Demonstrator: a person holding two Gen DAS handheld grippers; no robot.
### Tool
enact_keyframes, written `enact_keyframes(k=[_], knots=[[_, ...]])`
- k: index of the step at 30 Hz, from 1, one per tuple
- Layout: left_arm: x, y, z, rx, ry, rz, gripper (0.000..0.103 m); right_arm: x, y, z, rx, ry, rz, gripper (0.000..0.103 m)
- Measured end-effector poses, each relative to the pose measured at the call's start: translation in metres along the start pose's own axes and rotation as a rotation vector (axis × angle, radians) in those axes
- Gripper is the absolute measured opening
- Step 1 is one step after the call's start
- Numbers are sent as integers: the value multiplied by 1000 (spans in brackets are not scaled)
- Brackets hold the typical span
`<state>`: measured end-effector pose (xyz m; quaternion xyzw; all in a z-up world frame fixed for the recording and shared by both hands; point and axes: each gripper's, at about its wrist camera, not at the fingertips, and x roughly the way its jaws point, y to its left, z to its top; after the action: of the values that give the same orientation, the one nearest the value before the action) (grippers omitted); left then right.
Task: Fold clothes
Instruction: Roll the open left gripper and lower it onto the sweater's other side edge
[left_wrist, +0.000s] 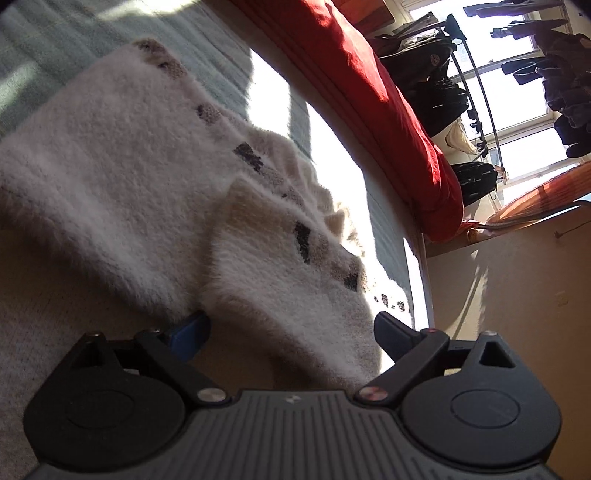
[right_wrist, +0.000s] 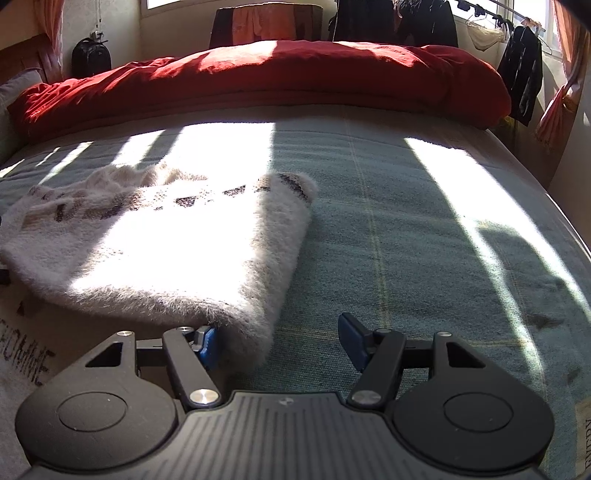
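A fuzzy white sweater (right_wrist: 147, 243) with a band of dark knitted marks lies on the bed (right_wrist: 424, 236), on the green-grey blanket toward the near edge and left of the bed's middle in the right wrist view. Judged from its lie, the fold is part done: the body shows a doubled thickness along its right-hand edge, and in the left wrist view a second flap of the sweater (left_wrist: 280, 280) overlaps the main panel. The far portion, toward the red duvet (right_wrist: 258, 81), is bunched and ruffled, not flat, so squaring and at least one further fold appear outstanding; the exact number of layers cannot be told. The left gripper (left_wrist: 291, 332) stands wide open, its fingers on either side of the near flap; the cloth sits between them and over the gripper body, but the jaws are not closed on it, and whether the pads touch the cloth is uncertain. The right gripper (right_wrist: 280, 339) is likewise wide open and holds nothing; its blue left finger (right_wrist: 208, 347) sits against or just beside the sweater's near right corner, while its other finger rests over bare blanket, well clear of the cloth. No other garment for folding is seen on the bed; dark clothes hang on a rack (right_wrist: 517, 62) beyond it. A pale printed fabric (right_wrist: 26, 362) lies at the near left edge, under the sweater's margin.
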<state>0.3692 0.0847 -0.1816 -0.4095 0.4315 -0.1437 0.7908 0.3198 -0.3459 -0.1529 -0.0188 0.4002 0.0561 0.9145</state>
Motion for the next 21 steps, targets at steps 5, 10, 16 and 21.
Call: enact_keyframes(k=[5, 10, 16, 21], knots=[[16, -5, 8, -18, 4, -31, 95, -1, 0, -1, 4, 0, -1, 68], [23, -5, -10, -16, 30, -118, 100, 0, -2, -1, 10, 1, 6, 68], [27, 10, 11, -101, -40, -149, 99, 0, -2, -1, 13, 1, 9, 68], [28, 11, 13, -97, -93, -141, 78, 0, -1, -2, 12, -1, 8, 68]])
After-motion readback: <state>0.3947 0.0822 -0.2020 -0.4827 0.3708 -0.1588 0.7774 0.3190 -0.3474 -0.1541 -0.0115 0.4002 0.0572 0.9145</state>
